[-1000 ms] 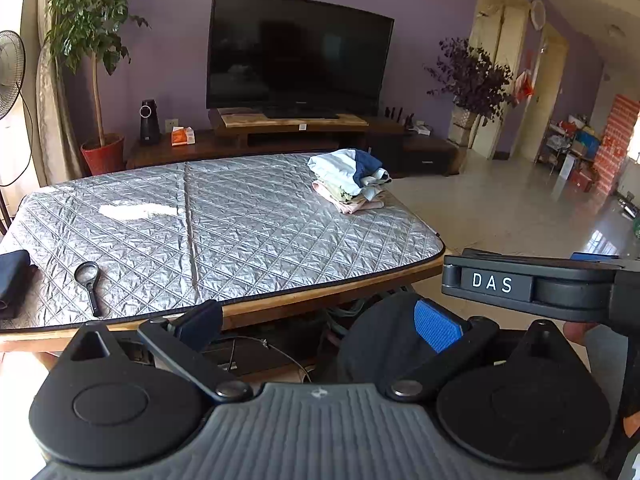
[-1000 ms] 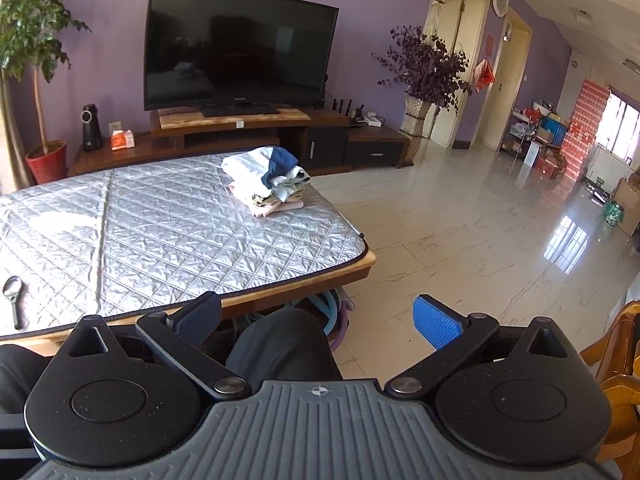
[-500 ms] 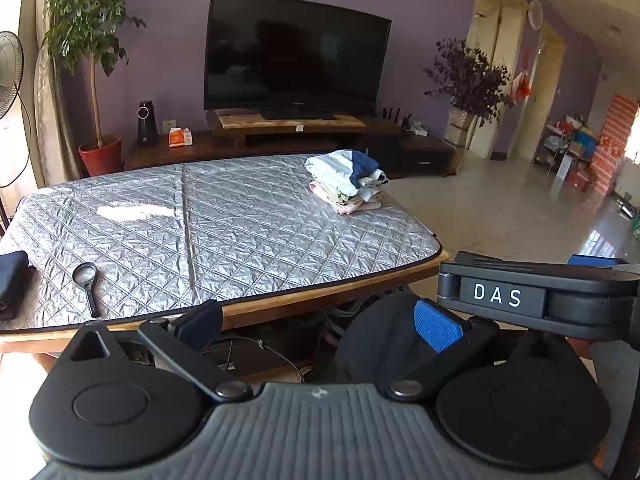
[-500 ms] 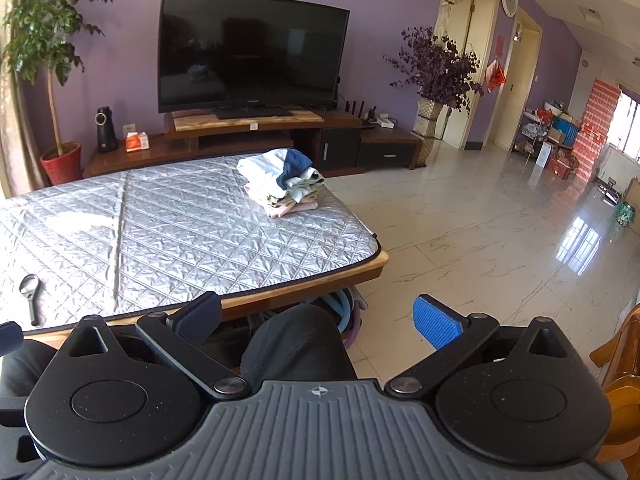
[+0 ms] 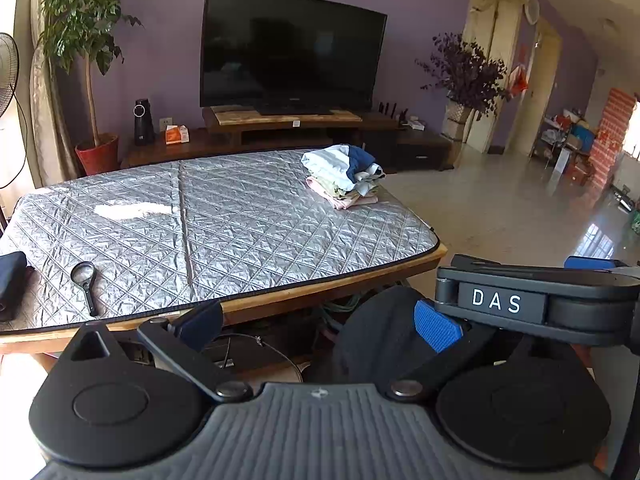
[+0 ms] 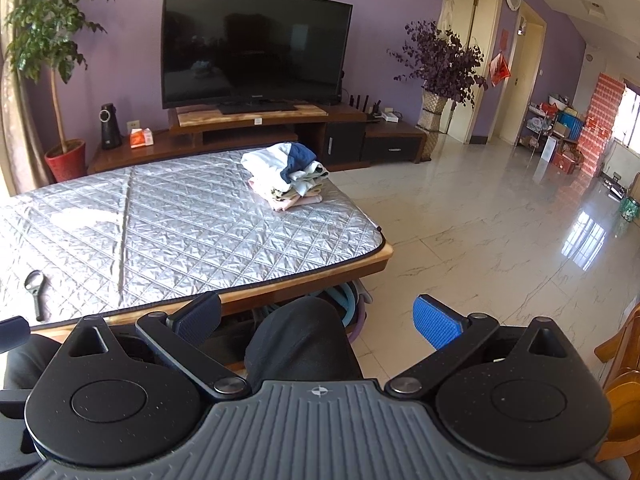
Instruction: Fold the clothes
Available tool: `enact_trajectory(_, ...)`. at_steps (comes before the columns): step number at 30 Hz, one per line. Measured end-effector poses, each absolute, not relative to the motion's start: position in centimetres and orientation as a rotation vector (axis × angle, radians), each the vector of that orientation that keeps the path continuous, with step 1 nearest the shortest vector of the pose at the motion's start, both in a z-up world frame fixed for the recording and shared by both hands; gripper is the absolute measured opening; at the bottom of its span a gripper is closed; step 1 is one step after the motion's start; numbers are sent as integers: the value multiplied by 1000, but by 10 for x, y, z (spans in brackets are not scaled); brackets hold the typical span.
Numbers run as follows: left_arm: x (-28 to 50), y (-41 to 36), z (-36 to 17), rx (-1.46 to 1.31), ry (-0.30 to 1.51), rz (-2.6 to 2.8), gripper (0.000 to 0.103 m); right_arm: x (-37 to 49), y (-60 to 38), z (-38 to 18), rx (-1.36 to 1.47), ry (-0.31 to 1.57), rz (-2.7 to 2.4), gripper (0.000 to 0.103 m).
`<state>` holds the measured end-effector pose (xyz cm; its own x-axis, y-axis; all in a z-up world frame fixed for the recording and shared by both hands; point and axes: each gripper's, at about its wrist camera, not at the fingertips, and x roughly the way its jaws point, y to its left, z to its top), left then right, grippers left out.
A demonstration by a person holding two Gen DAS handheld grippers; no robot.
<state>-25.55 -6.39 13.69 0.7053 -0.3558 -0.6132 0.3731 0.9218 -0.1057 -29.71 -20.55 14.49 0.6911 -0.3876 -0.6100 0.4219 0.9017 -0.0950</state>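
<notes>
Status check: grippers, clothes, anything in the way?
Left gripper open, empty. Right gripper open, empty, short of the table. Clothes pile at far right corner of quilted cover. Magnifying glass near front edge.

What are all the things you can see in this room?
clothes pile: one, white, blue, pink, far right table corner
table cover: one, silver quilted, on table
magnifying glass: one, black, near left edge
dark cloth: one, navy, far left edge
TV: one, black, on stand
potted tree: one, green, red pot
purple plant: one, by doorway
left claw: open, empty
right claw: open, empty
knee: black trousers
</notes>
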Motion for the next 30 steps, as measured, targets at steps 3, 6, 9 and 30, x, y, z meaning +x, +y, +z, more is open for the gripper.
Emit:
enact_trajectory(3,-255,-65,136,32,682,-404,102,-296,-206,144,55,671,-454,103)
enact_trajectory(6,-255,-65,136,35,686,-402,102,-296,-206,143,57,673,-455,103)
enact_trajectory(9,-255,-65,136,36,688,-401,102,-295,-205,142,58,676,-455,103)
enact_trajectory(30,-254,-65,136,50,723,-382,102,-299,-196,146,35,676,-447,103)
